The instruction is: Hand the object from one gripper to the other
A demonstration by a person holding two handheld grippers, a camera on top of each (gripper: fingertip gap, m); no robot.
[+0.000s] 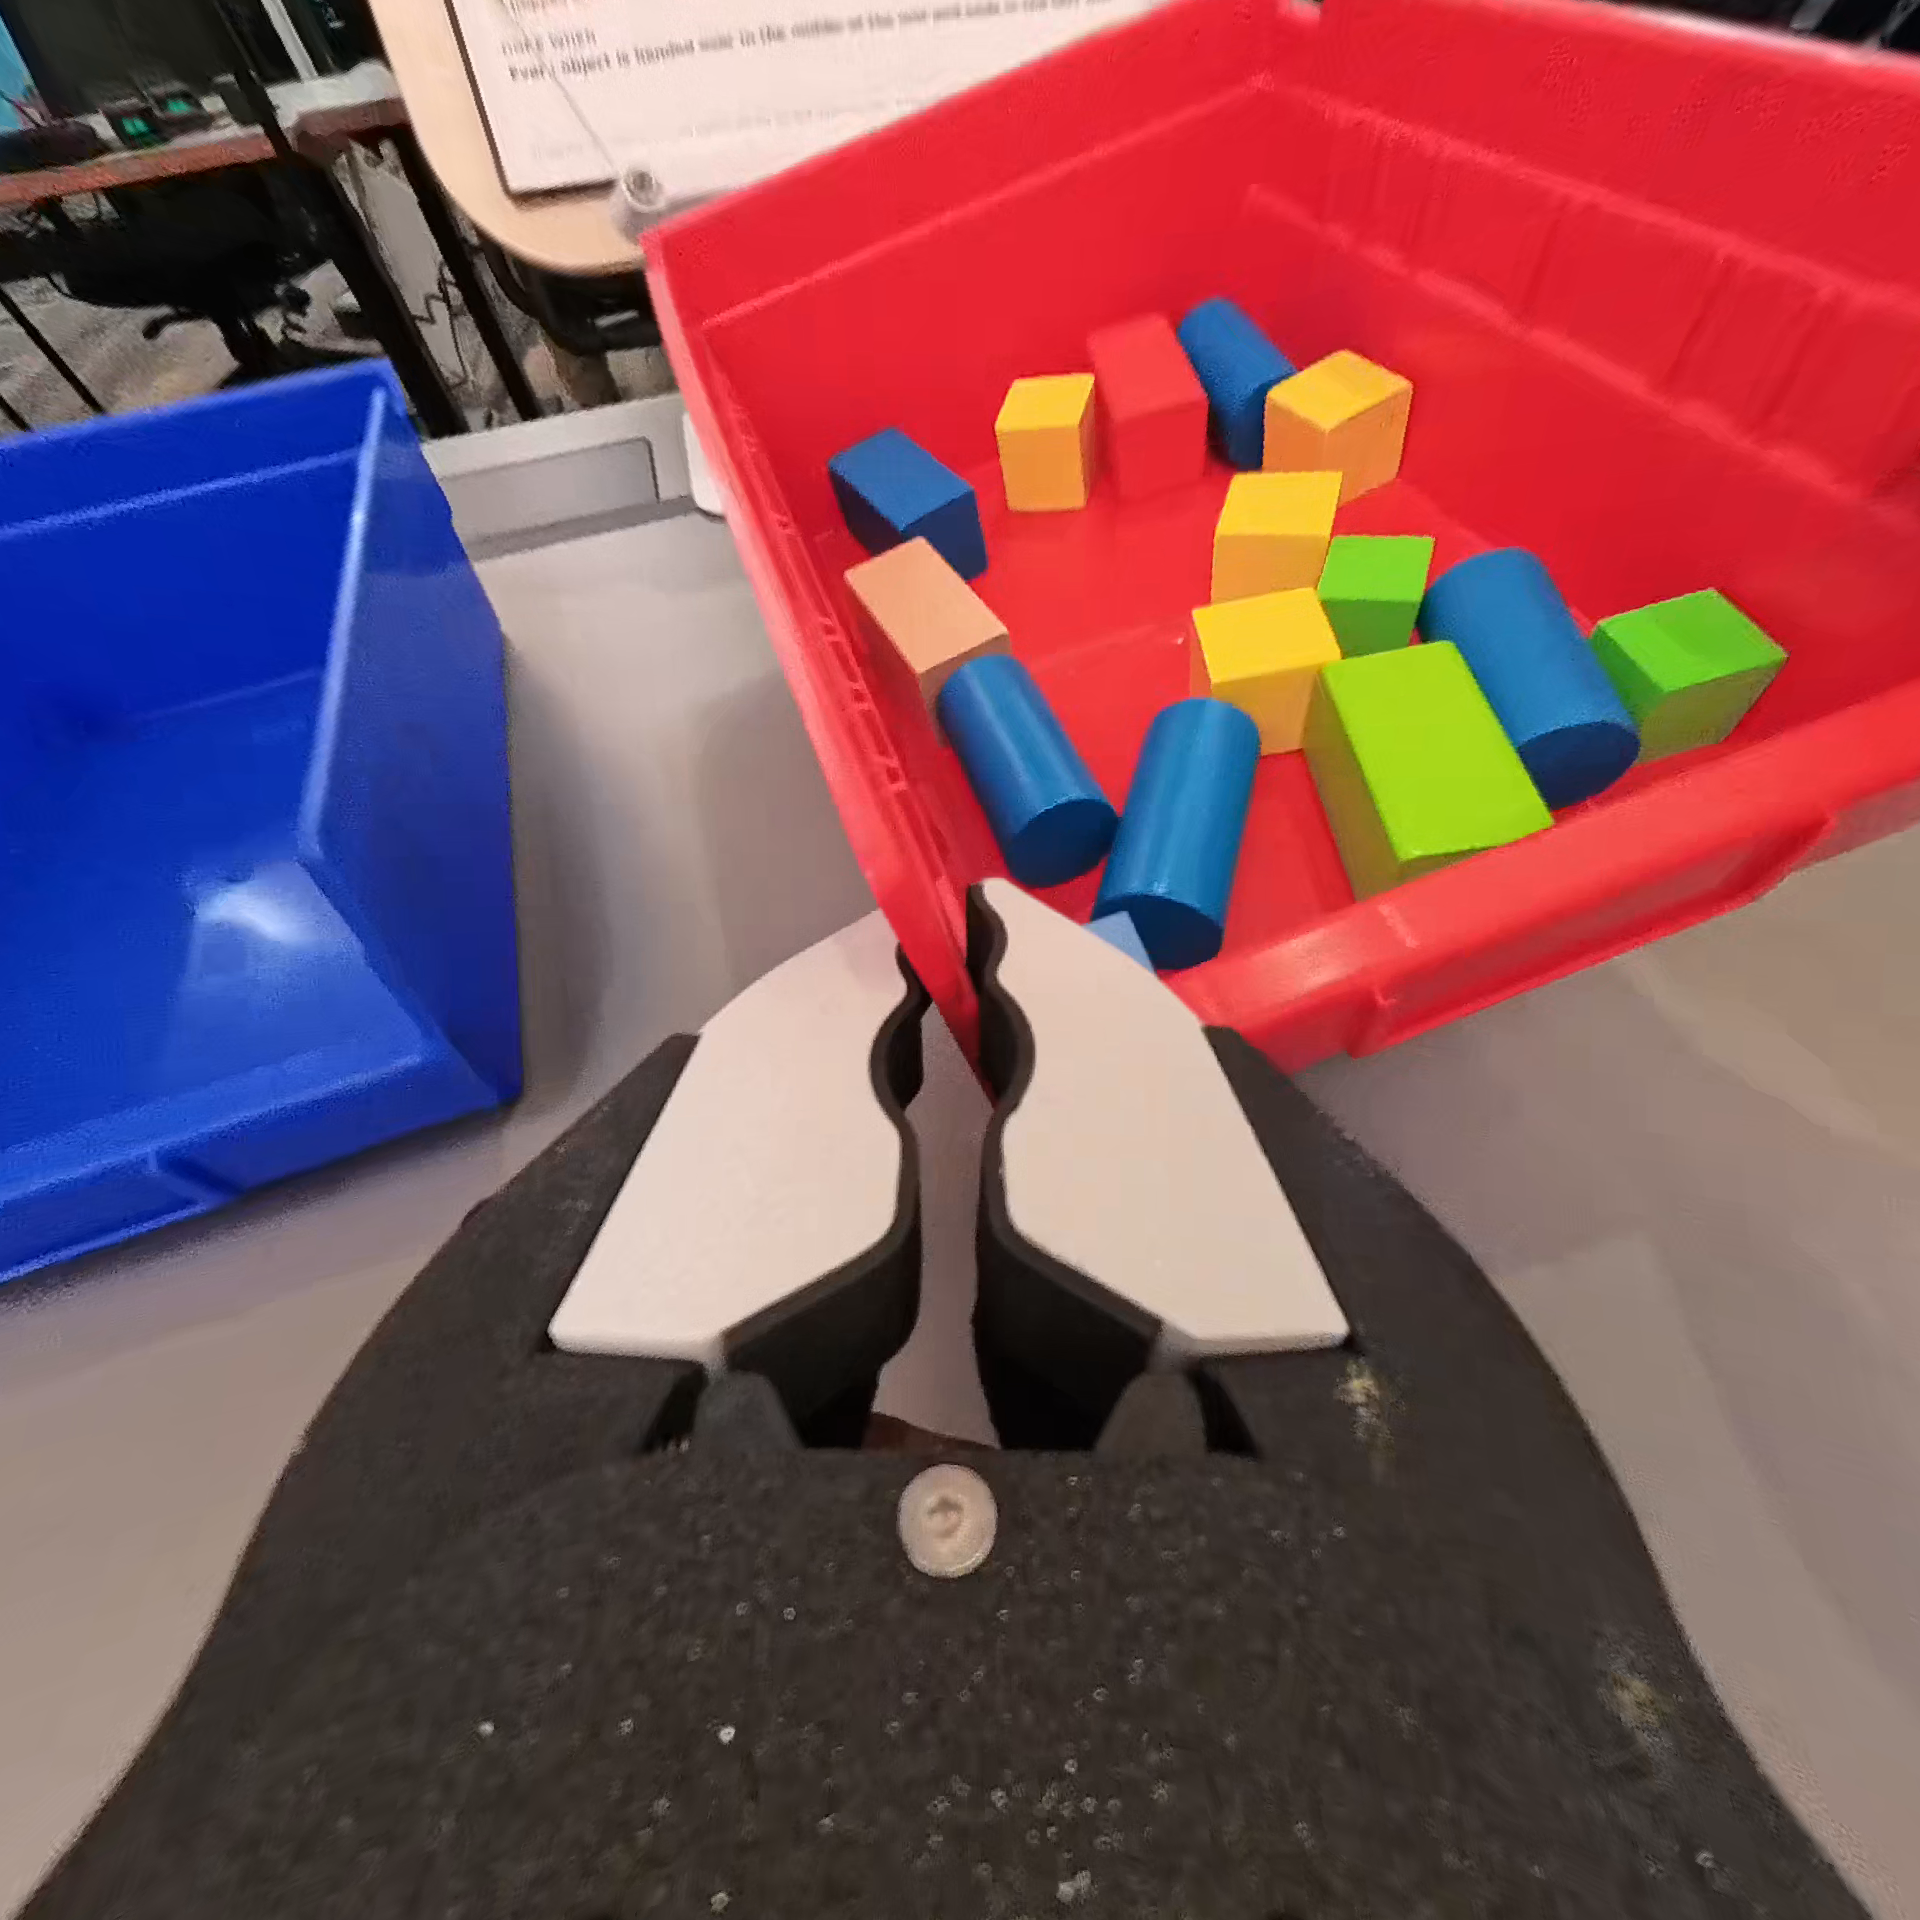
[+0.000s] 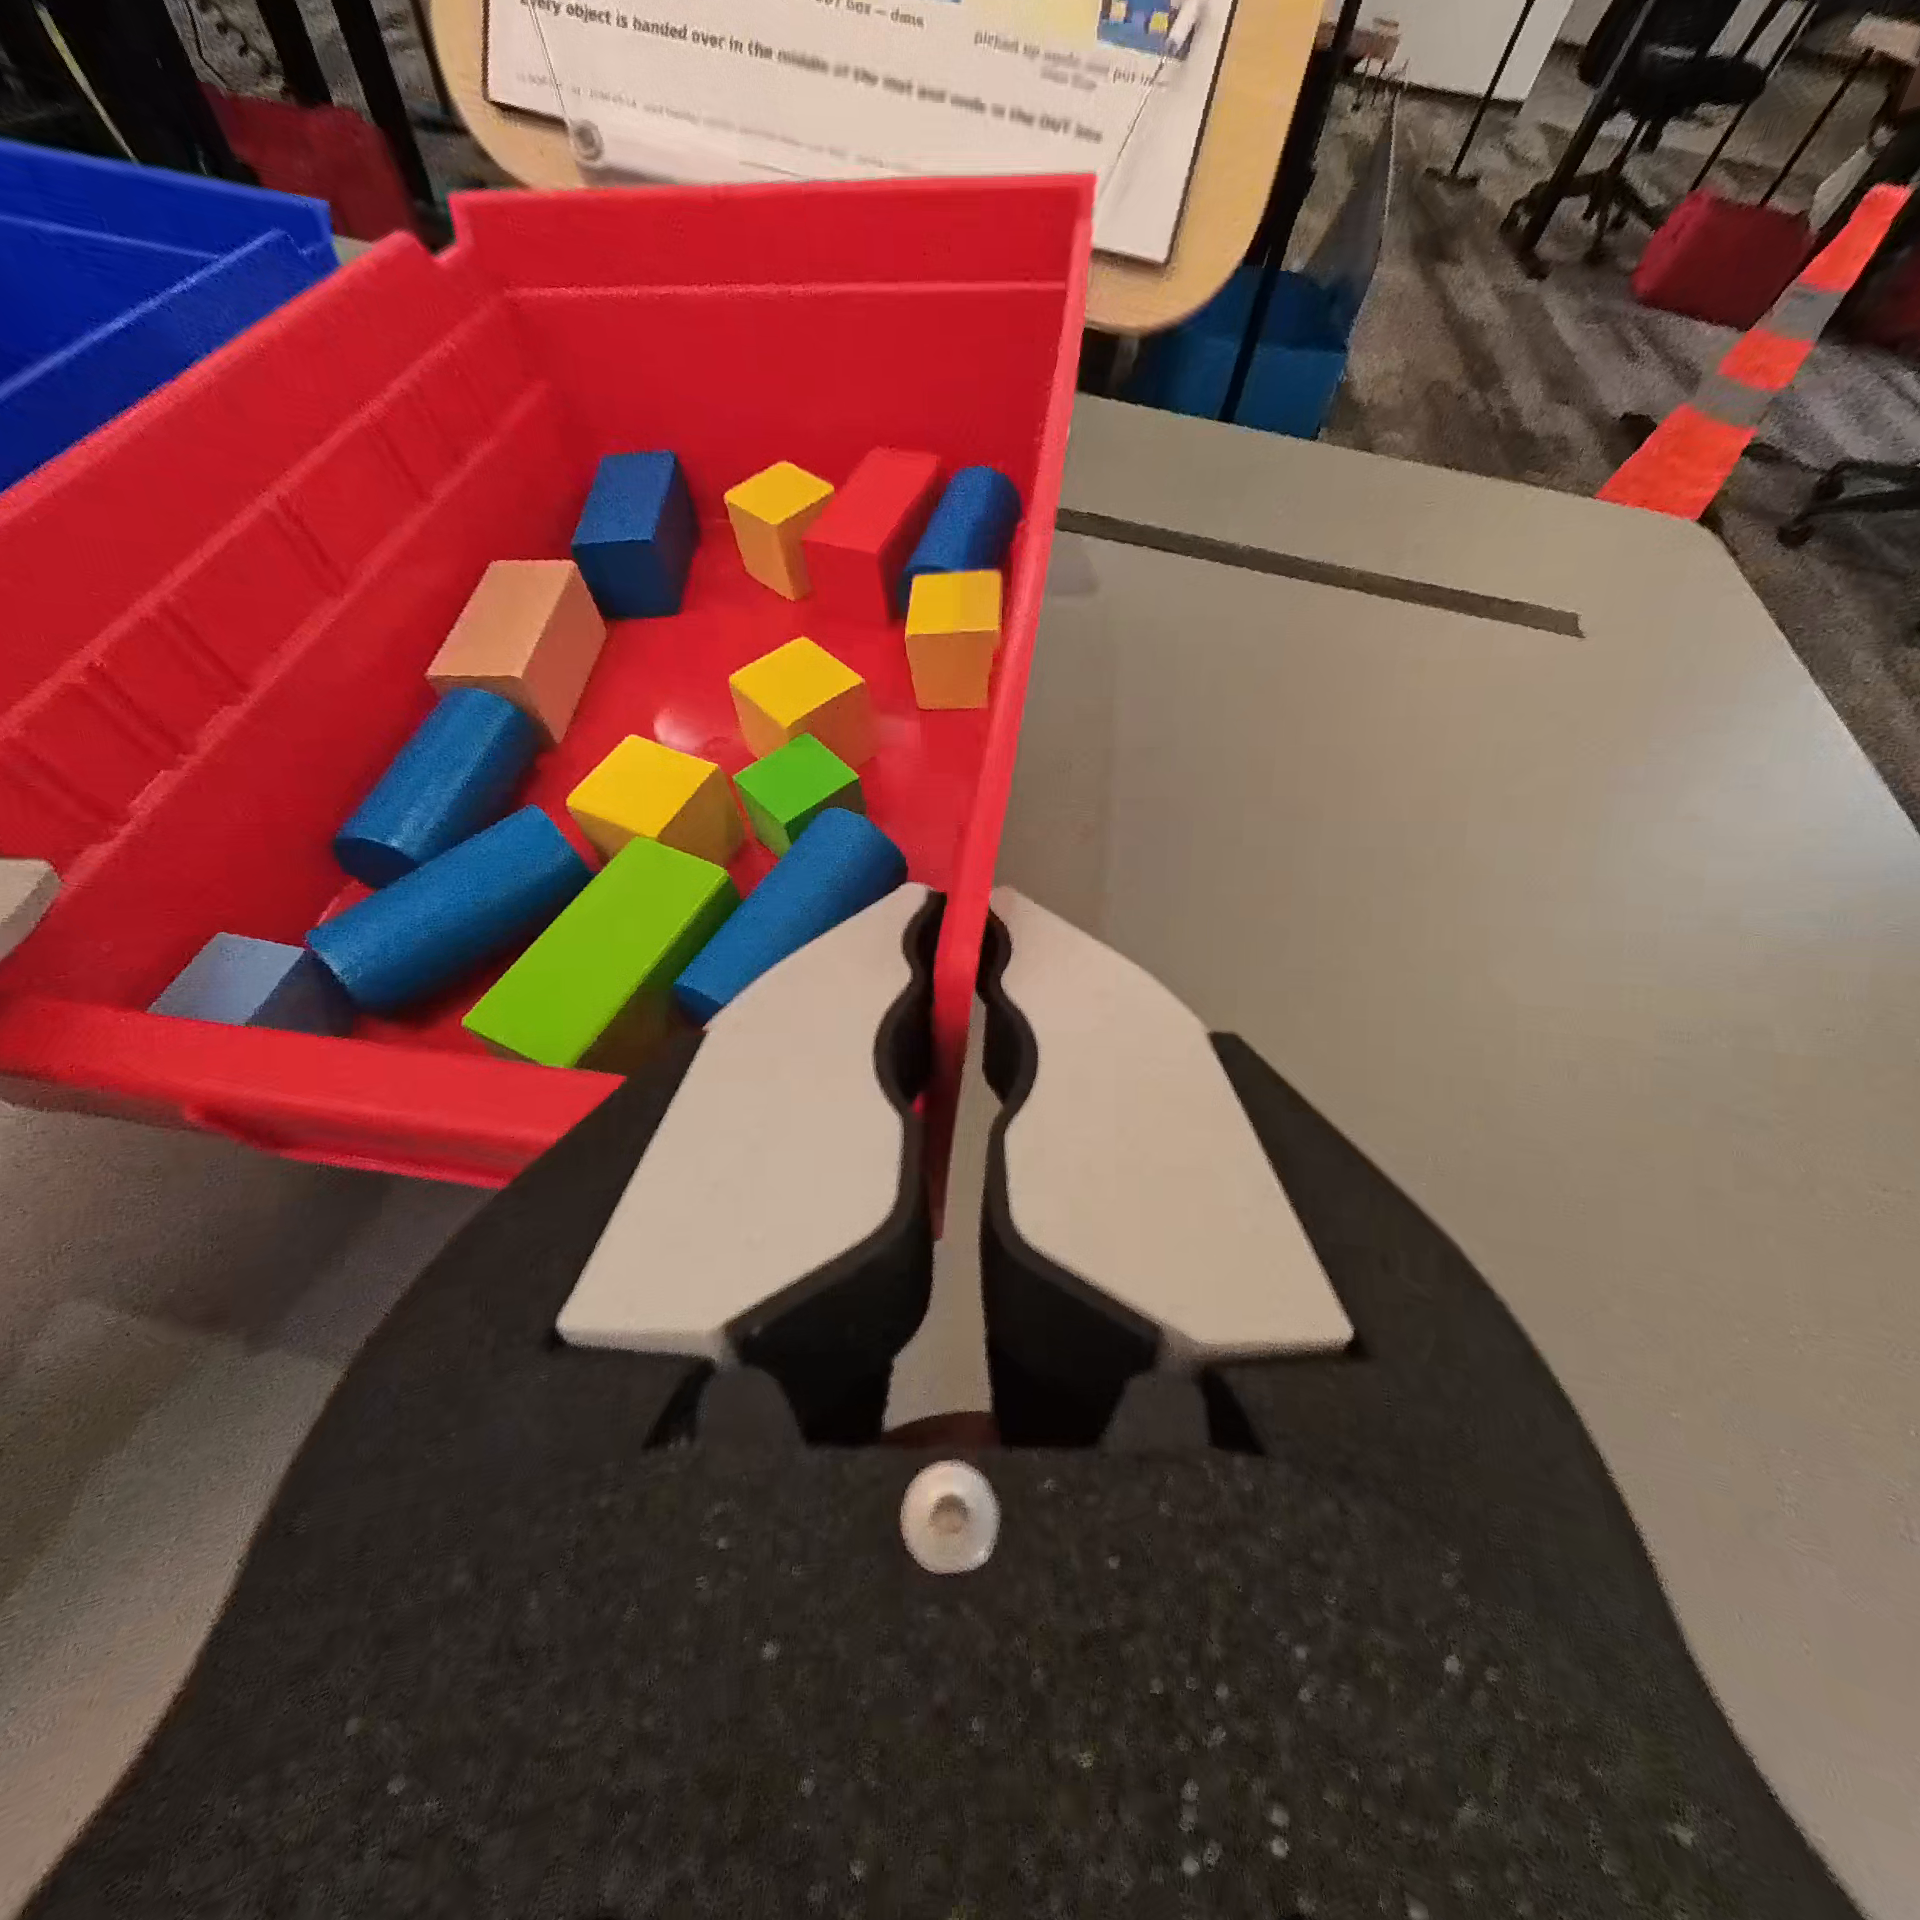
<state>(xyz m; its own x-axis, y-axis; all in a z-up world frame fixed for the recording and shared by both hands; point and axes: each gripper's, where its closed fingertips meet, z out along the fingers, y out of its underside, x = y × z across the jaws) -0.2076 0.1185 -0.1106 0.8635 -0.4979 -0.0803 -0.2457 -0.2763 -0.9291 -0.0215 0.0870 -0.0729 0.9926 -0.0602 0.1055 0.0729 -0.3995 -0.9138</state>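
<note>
A red bin [image 1: 1558, 935] holds several wooden blocks: blue cylinders [image 1: 1179, 821], yellow cubes [image 1: 1262, 655], green blocks [image 1: 1423, 758], a tan block [image 1: 920, 613] and a red block [image 1: 1148, 400]. My left gripper [image 1: 940, 925] is shut and empty, its tips over the bin's near left corner. In the right wrist view my right gripper [image 2: 958, 904] is shut and empty, over the near right corner of the red bin [image 2: 260, 1081]. There a blue cylinder [image 2: 790, 914] and a green block [image 2: 603, 956] lie just left of its tips.
An empty blue bin [image 1: 395, 727] stands left of the red bin on the grey table [image 1: 644, 779], and also shows in the right wrist view [image 2: 125, 270]. A board with a printed sheet [image 2: 831, 83] stands behind the bins. The table [image 2: 1403, 935] ends at the right.
</note>
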